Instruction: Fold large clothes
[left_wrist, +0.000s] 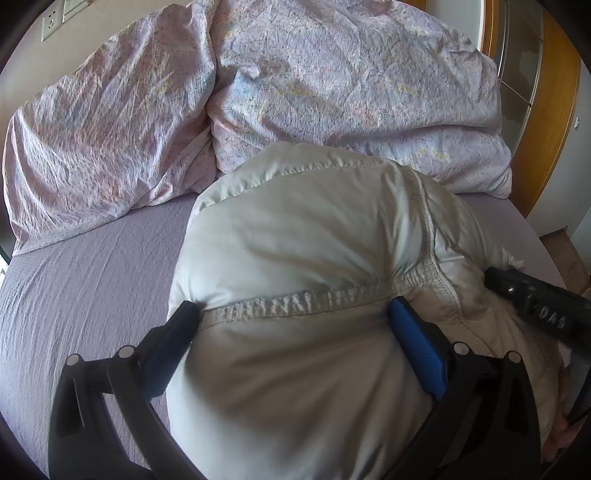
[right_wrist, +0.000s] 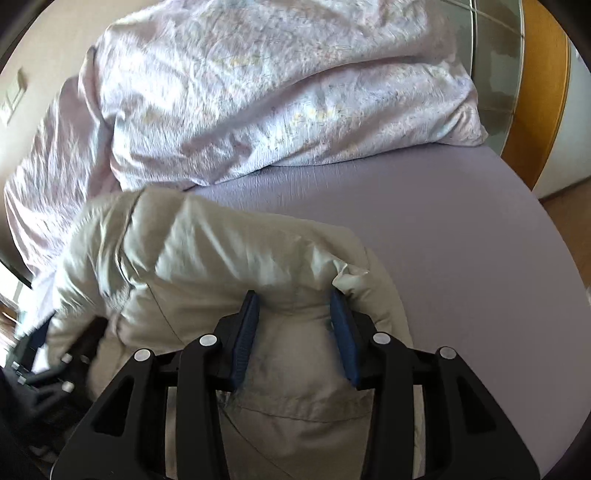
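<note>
A puffy off-white padded jacket (left_wrist: 314, 240) lies bunched on the lilac bed sheet (left_wrist: 92, 280). My left gripper (left_wrist: 295, 310) has its jaws wide apart, and a thick fold of the jacket with a stitched seam fills the space between the blue pads. My right gripper (right_wrist: 295, 306) also straddles a bulky fold of the jacket (right_wrist: 207, 251), jaws apart with fabric between them. The right gripper's black body shows at the right edge of the left wrist view (left_wrist: 539, 306). The left gripper shows blurred at the lower left of the right wrist view (right_wrist: 48, 365).
A crumpled pink-patterned duvet (left_wrist: 295, 85) is heaped across the far side of the bed, also in the right wrist view (right_wrist: 258, 92). A wooden-framed glass door (left_wrist: 535, 92) stands at the right. Bare sheet (right_wrist: 461, 258) lies right of the jacket.
</note>
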